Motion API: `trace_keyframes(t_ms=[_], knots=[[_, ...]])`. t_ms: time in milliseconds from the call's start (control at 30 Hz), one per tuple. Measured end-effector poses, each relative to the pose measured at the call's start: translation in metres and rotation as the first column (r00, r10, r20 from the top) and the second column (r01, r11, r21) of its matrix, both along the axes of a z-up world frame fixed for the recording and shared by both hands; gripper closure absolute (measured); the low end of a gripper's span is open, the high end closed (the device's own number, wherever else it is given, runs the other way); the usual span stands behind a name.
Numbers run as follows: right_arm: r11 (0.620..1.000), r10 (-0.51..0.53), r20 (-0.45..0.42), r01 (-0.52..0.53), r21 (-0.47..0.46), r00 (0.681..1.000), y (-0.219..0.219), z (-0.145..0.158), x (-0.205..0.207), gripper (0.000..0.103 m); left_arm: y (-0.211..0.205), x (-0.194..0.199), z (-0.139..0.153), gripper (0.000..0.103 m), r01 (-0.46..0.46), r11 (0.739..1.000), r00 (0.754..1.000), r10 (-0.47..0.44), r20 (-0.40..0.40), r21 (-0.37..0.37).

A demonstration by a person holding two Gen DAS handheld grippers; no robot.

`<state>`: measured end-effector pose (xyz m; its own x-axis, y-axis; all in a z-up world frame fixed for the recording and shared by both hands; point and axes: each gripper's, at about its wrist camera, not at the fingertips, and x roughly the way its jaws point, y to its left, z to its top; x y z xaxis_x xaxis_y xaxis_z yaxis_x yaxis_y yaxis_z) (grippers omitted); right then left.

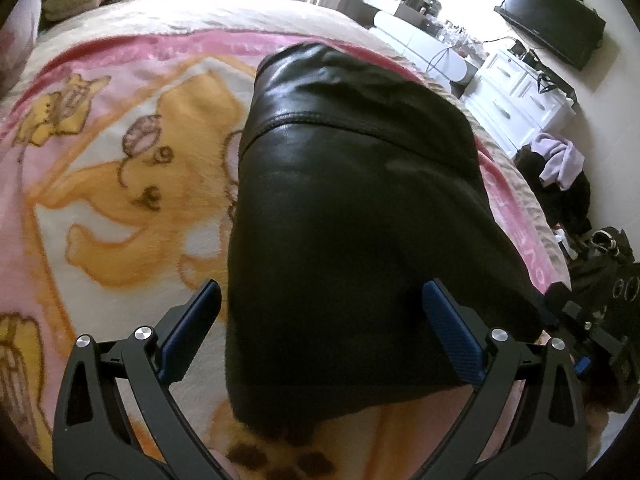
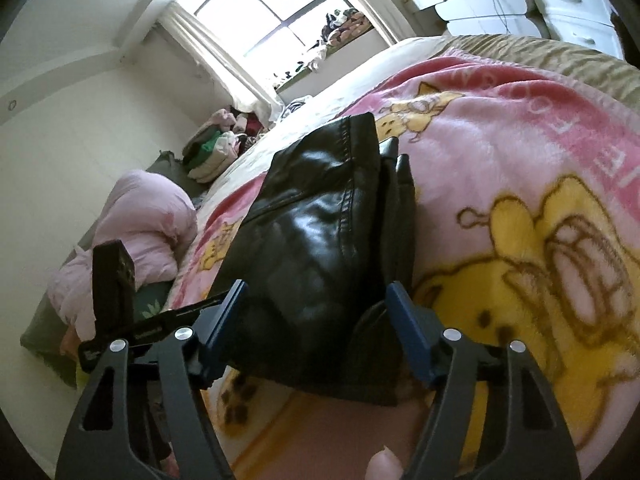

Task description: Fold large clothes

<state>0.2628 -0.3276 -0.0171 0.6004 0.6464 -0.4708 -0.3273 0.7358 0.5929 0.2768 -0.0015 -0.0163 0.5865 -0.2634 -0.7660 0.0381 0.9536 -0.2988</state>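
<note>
A black leather garment lies folded into a long block on a pink and yellow cartoon blanket. My left gripper is open, its blue-padded fingers on either side of the garment's near end, just above it. In the right wrist view the same garment shows its stitched seams and stacked layers at its right edge. My right gripper is open, fingers straddling the garment's near end. Neither gripper holds anything.
The blanket covers a bed. White drawers and a dark screen stand at the right wall, with clothes piled on the floor. A pink duvet and folded clothes lie near the window.
</note>
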Motion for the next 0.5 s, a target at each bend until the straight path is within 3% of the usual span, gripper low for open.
trace_keyframes(t_ms=[67, 100, 133, 267, 333, 367, 500], knots=[[1.000, 0.002, -0.014, -0.002, -0.029, 1.000, 0.004, -0.003, 0.002, 0.045, 0.001, -0.005, 0.003, 0.009, -0.004, 1.000, 1.000, 0.004, 0.024, 0.014], [0.999, -0.002, -0.016, 0.001, -0.045, 1.000, 0.005, -0.005, 0.002, 0.055, 0.001, -0.007, 0.006, 0.009, -0.006, 1.000, 0.999, 0.006, 0.036, 0.019], [0.998, 0.006, -0.021, -0.007, -0.057, 1.000, 0.007, -0.007, 0.003, 0.075, 0.000, -0.009, 0.009, 0.009, -0.007, 1.000, 0.999, 0.005, 0.050, 0.025], [0.999, 0.043, -0.019, -0.044, -0.023, 0.999, 0.008, -0.007, -0.003, 0.080, -0.005, -0.015, 0.021, 0.009, 0.001, 0.999, 0.995, -0.006, 0.104, 0.045], [0.999, 0.032, -0.048, -0.033, -0.016, 0.998, 0.006, -0.015, -0.005, 0.081, -0.012, -0.015, 0.024, 0.015, 0.024, 0.997, 0.993, -0.033, 0.116, 0.076], [1.000, 0.020, -0.065, -0.021, -0.019, 0.998, 0.005, -0.019, -0.006, 0.081, -0.015, -0.013, 0.023, 0.020, 0.037, 0.996, 0.993, -0.047, 0.107, 0.086], [1.000, -0.009, -0.126, 0.007, -0.018, 0.992, -0.002, -0.037, -0.007, 0.078, -0.028, -0.008, 0.007, 0.021, 0.064, 0.982, 0.994, -0.078, 0.078, 0.176]])
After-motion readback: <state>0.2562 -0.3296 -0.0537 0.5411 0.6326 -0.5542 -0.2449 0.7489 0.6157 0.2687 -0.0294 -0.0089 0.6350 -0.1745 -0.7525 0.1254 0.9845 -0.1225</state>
